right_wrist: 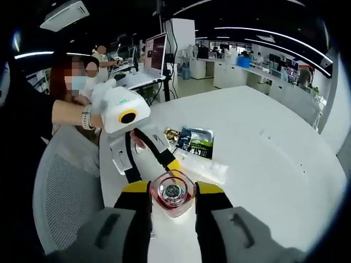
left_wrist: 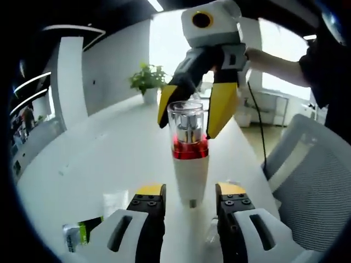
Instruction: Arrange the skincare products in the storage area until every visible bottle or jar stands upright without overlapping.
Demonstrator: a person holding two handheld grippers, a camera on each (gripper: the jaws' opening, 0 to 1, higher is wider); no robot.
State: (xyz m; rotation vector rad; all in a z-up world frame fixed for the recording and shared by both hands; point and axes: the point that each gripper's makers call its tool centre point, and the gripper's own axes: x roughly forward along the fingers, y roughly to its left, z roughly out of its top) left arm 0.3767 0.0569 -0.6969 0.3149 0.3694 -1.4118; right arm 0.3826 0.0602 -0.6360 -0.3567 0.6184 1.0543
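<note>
A white bottle with a red band and clear cap [left_wrist: 190,159] is standing upright on the white table [left_wrist: 109,159], roughly between the two grippers. In the left gripper view the right gripper [left_wrist: 190,118] is reaching in from above, its yellow-tipped jaws sitting on either side of the clear cap — clamped on it as far as the right gripper view shows, where the cap [right_wrist: 172,193] is sitting tight between the yellow jaw tips of that gripper [right_wrist: 172,189]. The left gripper [left_wrist: 190,198] is sitting low at the bottle's base, jaws apart, one on each side, not touching it. In the right gripper view the left gripper [right_wrist: 151,164] is showing beyond the bottle. A dark green packet [right_wrist: 196,141] and a clear wrapper [right_wrist: 205,166] are lying flat on the table behind — well apart from the bottle. A mesh chair [left_wrist: 315,181] is standing beside the table.
</note>
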